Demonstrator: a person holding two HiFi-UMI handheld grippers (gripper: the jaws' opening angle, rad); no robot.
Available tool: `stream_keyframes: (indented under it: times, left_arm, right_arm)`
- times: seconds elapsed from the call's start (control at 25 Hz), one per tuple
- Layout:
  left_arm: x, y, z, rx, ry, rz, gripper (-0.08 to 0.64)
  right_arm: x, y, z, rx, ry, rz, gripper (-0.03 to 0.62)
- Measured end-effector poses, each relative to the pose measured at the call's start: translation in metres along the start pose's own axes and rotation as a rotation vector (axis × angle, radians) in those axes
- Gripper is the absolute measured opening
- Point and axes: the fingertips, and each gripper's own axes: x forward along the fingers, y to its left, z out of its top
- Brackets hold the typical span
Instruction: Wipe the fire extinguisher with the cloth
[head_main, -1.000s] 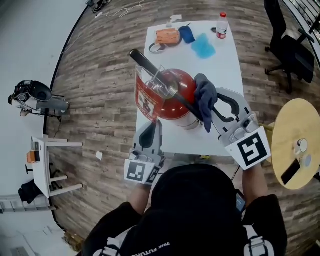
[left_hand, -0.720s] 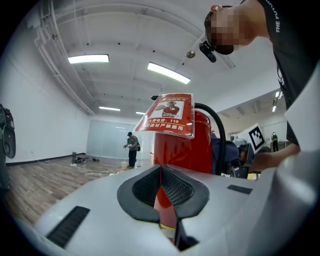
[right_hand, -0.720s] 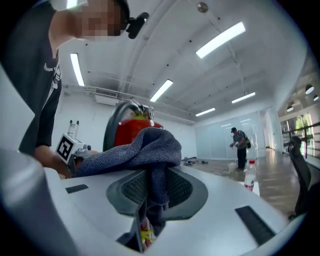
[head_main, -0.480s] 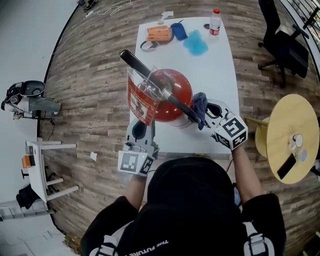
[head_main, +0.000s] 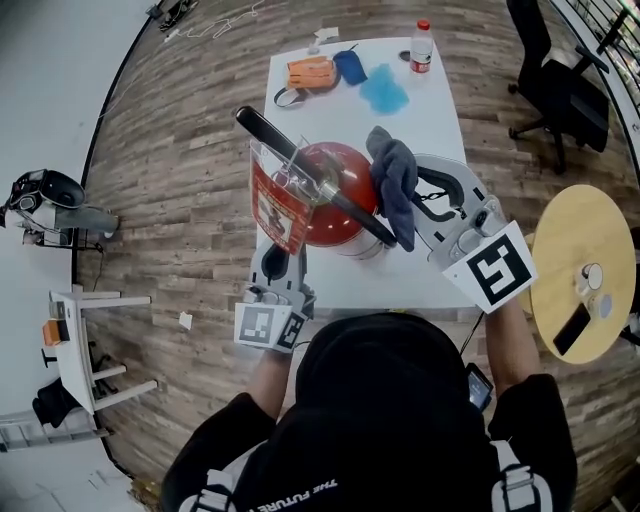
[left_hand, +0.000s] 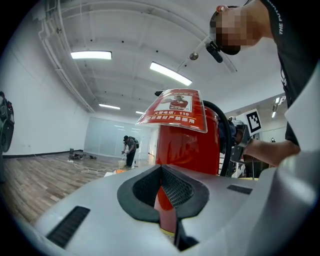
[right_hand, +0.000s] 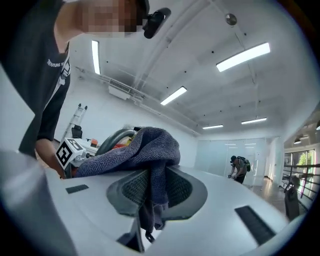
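- Finds the red fire extinguisher (head_main: 335, 195) standing up on the white table (head_main: 420, 120), close to the near edge.
- Points its long way straight up, toward the head camera, so mostly the round top shows.
- Pinches the dark blue cloth (head_main: 392, 180) tight between the jaws of the right gripper (head_main: 412, 200), with a bunch of it hanging off the tips.
- Rests that cloth on the top right side of the fire extinguisher, touching the black hose (head_main: 270, 130) that runs across the top.
- Sits the left gripper (head_main: 277, 262) low on the near left side, jaws closed to a thin slit with nothing pinched.
- Shows the red body right in front of that slit; cannot tell if the tips touch it.
- Looks like the middle of the wiping job, with the cloth already on the red body.
- Puts the rest of the red body to the left of the cloth and below it.
- Makes the right gripper the one to do the wiping, since it has the cloth and is the one on the body.
- Probably calls for strokes down the tall side or around the round body.
- Might snag the cloth on the hose.
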Motion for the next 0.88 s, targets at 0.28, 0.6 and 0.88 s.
stream_keyframes:
  times: [0.28,0.6,0.88]
  left_arm:
    - [0.001,0.000,0.000,-0.013,-0.001,0.003,0.021]
    - [0.001,0.002,-0.004,-0.014,0.013,0.005,0.021]
    - [0.007,0.007,0.000,-0.014,0.006,0.017,0.021]
  right_arm:
    - [-0.003,0.014,-0.104,0.250,0.108,0.056,0.069]
    - [-0.016,0.047,-0.213,0.386,0.262,0.091,0.069]
    - [-0.007,0.025,-0.101,0.091,0.137,0.063,0.069]
